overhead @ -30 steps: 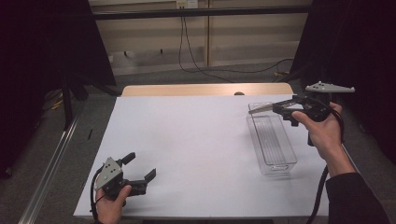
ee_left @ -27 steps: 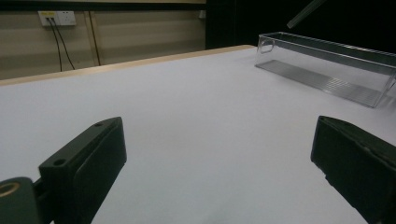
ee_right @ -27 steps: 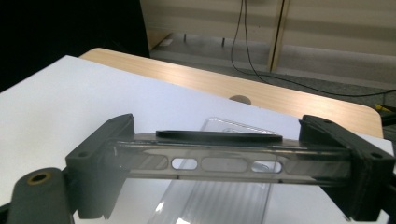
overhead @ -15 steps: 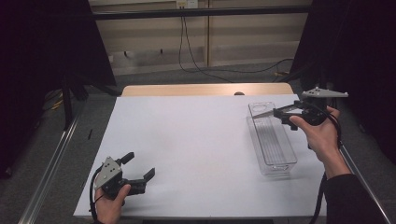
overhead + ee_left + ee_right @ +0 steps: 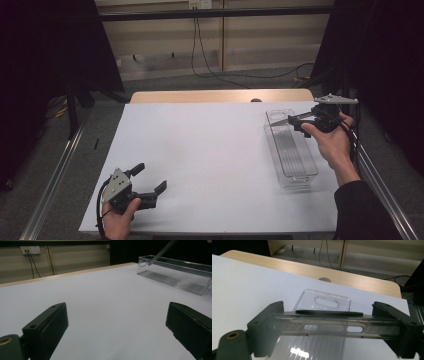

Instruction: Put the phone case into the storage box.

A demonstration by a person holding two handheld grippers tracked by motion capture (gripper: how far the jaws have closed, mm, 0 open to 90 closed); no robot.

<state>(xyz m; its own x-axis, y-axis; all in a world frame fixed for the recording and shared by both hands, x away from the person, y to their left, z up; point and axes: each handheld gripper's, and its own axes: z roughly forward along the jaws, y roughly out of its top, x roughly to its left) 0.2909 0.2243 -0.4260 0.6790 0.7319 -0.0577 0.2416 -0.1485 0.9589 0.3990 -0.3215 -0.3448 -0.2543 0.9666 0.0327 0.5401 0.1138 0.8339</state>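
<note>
Right gripper (image 5: 295, 119) clamps translucent smoky phone case (image 5: 332, 326) edge-on, above far end of clear ribbed plastic tray (image 5: 292, 162), right side of white table (image 5: 200, 150). Left gripper (image 5: 150, 179) idle near left, jaws wide, empty. Risk: thin edge grip, case may pivot, snag tray rim.
</note>
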